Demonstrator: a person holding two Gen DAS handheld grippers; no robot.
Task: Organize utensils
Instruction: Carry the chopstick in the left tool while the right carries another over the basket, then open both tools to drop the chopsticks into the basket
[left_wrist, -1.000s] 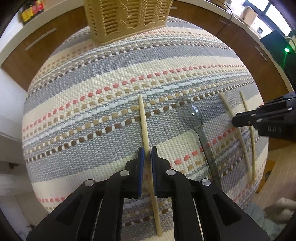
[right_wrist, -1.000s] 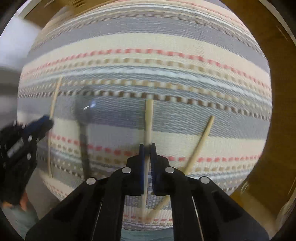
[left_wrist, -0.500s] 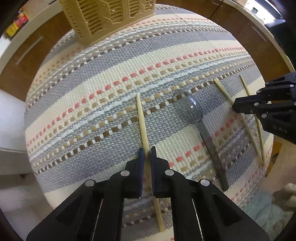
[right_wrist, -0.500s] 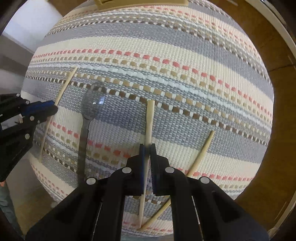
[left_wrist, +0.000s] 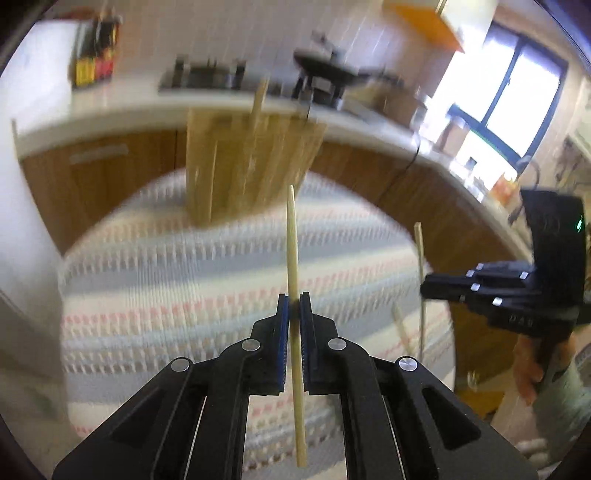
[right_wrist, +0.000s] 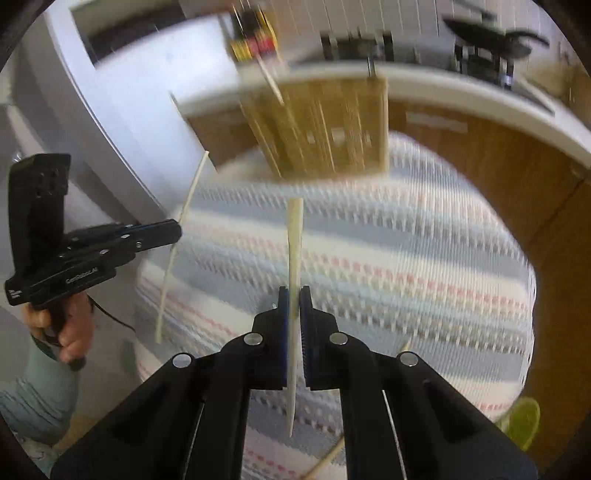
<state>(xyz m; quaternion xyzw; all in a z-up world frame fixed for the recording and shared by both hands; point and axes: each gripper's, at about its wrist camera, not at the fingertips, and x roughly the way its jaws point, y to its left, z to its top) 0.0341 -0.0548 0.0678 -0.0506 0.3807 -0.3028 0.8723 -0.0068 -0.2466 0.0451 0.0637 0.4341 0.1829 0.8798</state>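
My left gripper (left_wrist: 294, 301) is shut on a wooden chopstick (left_wrist: 293, 243) and holds it upright above the striped mat (left_wrist: 166, 280). My right gripper (right_wrist: 294, 295) is shut on a second chopstick (right_wrist: 294, 236), also lifted off the mat (right_wrist: 406, 258). The woven tan utensil basket (left_wrist: 243, 162) stands at the far end of the mat, blurred, with a chopstick sticking out of it; it also shows in the right wrist view (right_wrist: 325, 129). Each gripper shows in the other's view: the right one (left_wrist: 428, 290) and the left one (right_wrist: 177, 230), each with its chopstick.
One more chopstick (right_wrist: 328, 458) lies on the mat near the front right. A wooden-fronted kitchen counter (left_wrist: 110, 110) with a stove (left_wrist: 207, 74) runs behind the table. A window (left_wrist: 517, 92) is at the right. Both views are motion-blurred.
Both grippers have lifted their chopsticks off the mat and tilted up, so the basket and counter are now ahead. The spoon has dropped out of view.
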